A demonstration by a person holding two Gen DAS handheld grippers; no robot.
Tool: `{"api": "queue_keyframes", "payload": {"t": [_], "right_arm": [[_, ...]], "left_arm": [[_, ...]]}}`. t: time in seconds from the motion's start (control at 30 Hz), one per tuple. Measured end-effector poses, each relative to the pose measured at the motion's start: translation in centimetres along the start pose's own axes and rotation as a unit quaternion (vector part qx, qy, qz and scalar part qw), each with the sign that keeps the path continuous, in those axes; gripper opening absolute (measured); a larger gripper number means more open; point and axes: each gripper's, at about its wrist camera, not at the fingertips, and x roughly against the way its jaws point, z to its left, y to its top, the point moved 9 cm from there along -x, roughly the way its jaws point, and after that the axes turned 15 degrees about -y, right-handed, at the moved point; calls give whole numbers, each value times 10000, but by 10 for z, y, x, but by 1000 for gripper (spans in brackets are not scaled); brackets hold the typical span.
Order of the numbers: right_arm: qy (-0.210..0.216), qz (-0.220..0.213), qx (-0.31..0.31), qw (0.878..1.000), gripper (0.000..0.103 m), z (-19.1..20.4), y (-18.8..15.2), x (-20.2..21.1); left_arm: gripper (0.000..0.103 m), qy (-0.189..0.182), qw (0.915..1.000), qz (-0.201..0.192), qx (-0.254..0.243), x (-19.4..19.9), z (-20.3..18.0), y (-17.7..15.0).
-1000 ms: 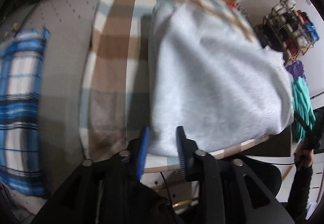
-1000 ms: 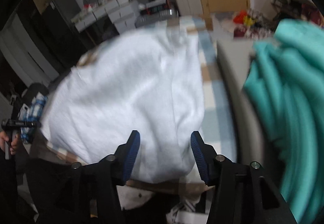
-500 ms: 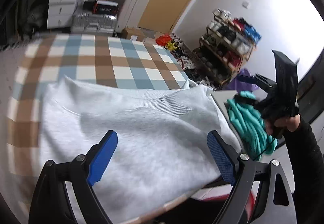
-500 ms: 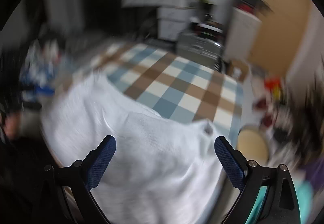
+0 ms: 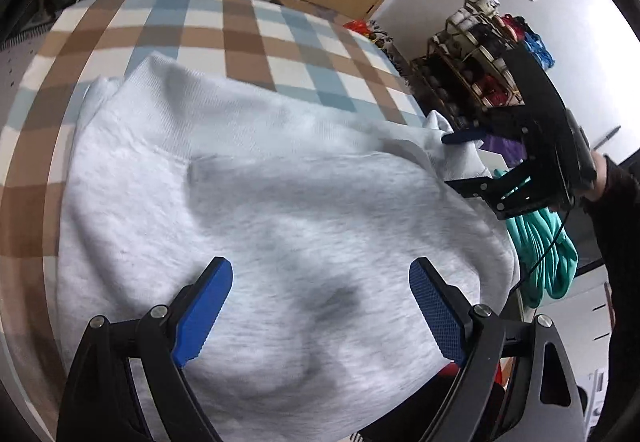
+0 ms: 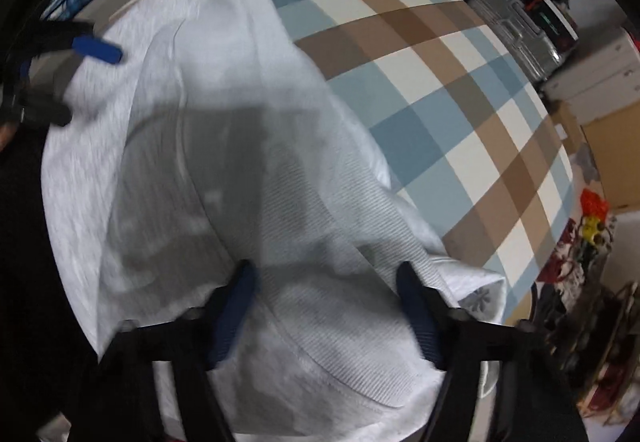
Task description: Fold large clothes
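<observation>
Pale grey knitted sweatshirt, large and rumpled, lies spread over a table covered by a checked cloth of brown, blue and white squares; its ribbed hem sits at the table's near corner in the right wrist view; the left gripper, black with blue finger pads, hovers over the garment's middle with its jaws standing wide and nothing between them; the right gripper, pointing down at the ribbed edge, is closing its jaws with the fabric lying between them, the pads not yet pressing it; a dark-sleeved hand holds that gripper; beyond the table's edge hangs a bundle of teal knitted cloth; a shelf rack of shoes stands against the white wall.
</observation>
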Motion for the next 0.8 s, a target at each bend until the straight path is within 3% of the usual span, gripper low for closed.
{"api": "queue_keyframes", "payload": {"t": [0.03,0.07,0.1,0.13,0.47,0.8], "right_arm": [[5,22,-29,10000,41,1,-3,-1],[-69,70,-65,9999,22,0,-5,-1],[-247,94,-124,9996,12,-3,-9,-1],[-321,106,-170,9993,9,-4,-10,-1],[-482,-343,-495,9970,4,0,-10,37],[-1764,-745,-1368,9719,3,-50,3,37]], "left_arm": [[87,-20,10000,9,42,1,0,-2],[87,-27,10000,5,66,1,1,-1],[87,-19,10000,-8,71,3,0,-2],[87,15,10000,-35,64,6,0,-3],[87,28,9994,-150,312,-2,16,1],[87,104,9984,-241,508,-2,24,3]]}}
